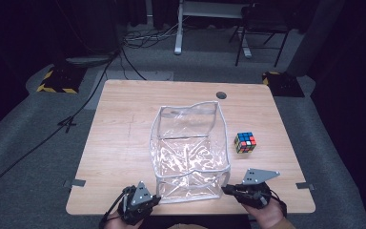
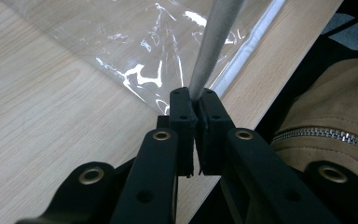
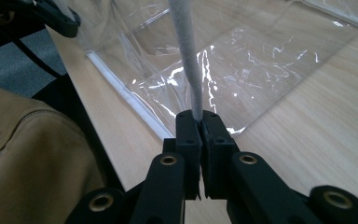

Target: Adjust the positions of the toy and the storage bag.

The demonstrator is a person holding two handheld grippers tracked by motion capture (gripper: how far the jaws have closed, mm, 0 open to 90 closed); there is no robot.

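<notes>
Two grippers are already clamped on the near rim of the clear plastic bag [image 1: 190, 148], so the grasping part of the work looks done. At the bag's near left corner, the left gripper [image 1: 155, 198] has its jaws pressed together on the grey-white edge strip [image 2: 212, 44], which rises straight out from between them in the left gripper view. At the bag's near right corner, the right gripper [image 1: 225, 190] pinches the same kind of white strip [image 3: 186, 51], again with no gap showing between the jaws. The bag itself stands open-topped in the middle of the wooden table [image 1: 119, 143], its near wall close to the table's front edge, its walls crumpled and its far wall leaning; nothing lies inside it. Just beyond the bag's right side, apart from it, sits a Rubik's cube [image 1: 245, 142], untouched on the wood. My judgement is that what is left is to shift or spread the bag by its held corners, and perhaps then to deal with the cube, which has not yet gone in.
</notes>
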